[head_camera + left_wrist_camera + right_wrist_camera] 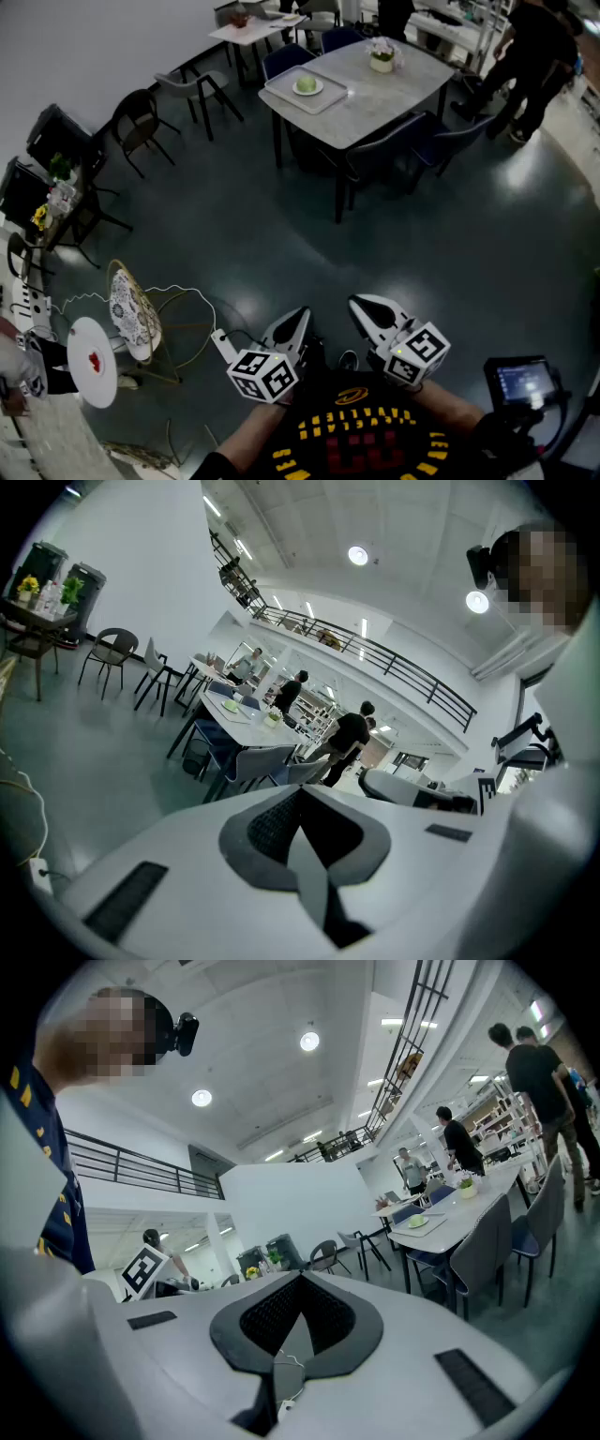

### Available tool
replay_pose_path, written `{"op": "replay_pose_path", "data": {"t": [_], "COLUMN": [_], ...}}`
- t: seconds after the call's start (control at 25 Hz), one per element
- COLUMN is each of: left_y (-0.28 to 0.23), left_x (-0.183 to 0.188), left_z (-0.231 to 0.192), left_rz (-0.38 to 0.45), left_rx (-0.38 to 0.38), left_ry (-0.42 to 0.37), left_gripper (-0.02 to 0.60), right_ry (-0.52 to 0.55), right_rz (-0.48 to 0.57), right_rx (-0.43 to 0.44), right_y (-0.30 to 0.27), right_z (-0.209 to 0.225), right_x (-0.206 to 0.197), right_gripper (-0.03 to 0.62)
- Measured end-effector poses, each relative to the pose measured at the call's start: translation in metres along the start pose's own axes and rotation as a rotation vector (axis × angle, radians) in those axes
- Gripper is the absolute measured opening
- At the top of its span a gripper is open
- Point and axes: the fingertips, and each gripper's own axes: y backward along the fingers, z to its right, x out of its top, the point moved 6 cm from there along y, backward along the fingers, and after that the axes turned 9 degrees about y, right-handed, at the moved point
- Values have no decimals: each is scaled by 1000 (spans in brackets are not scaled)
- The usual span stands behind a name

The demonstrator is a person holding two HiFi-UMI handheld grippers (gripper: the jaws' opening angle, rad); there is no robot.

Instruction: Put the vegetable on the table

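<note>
Vegetable (pixel 307 84): pale green, rounded, sitting on a small plate (pixel 319 90) inside a tray (pixel 281 94) at the far left corner of the grey desk (pixel 394 103), well apart from both grippers. Head view gives the desk from above, with a potted plant (pixel 381 58) further along it and dark chairs (pixel 375 159) round it. The gripper views give the same desk only from the side and far off. In the right gripper view the vegetable (pixel 418 1222) is a small green patch on the tray. In the left gripper view it (pixel 230 705) is barely a speck. Ceiling lamps (pixel 309 1042) and a balcony railing (pixel 412 682) appear only in the gripper views. Long axis and heading of the vegetable: cannot tell, since it reads as round in every view. Left gripper (pixel 302 313) and right gripper (pixel 362 304) are held close to the person's body above the dark floor (pixel 281 244), tips towards the desk. Left fingers (pixel 272 827) are together with nothing between them. Right fingers (pixel 272 1316) are likewise together and empty. The left gripper's marker cube (pixel 142 1269) shows in the right gripper view. Two people (pixel 534 56) stand beyond the desk's right end.
</note>
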Motion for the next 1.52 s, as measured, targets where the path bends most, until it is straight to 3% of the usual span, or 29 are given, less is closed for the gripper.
{"op": "replay_pose_path", "data": {"t": [0.32, 0.68, 0.92, 1.2, 1.52], "left_y": [-42, -73, -91, -117, -151], "left_x": [61, 139, 194, 214, 252], "left_z": [-47, -87, -115, -138, -171], "left_rz": [3, -18, 22, -22, 25], "left_rx": [-11, -75, -107, -94, -1], "left_ry": [4, -26, -33, 6, -17], "left_gripper": [1, 0, 0, 0, 0], "right_ry": [-39, -23, 22, -13, -38], "right_rz": [30, -15, -13, -56, -41], "right_rx": [-15, -87, -101, -110, -12], "right_y": [-76, -160, -216, -253, -313], "right_z": [38, 56, 68, 90, 135], "right_x": [13, 40, 64, 65, 66], "right_gripper": [3, 4, 3, 5, 5]}}
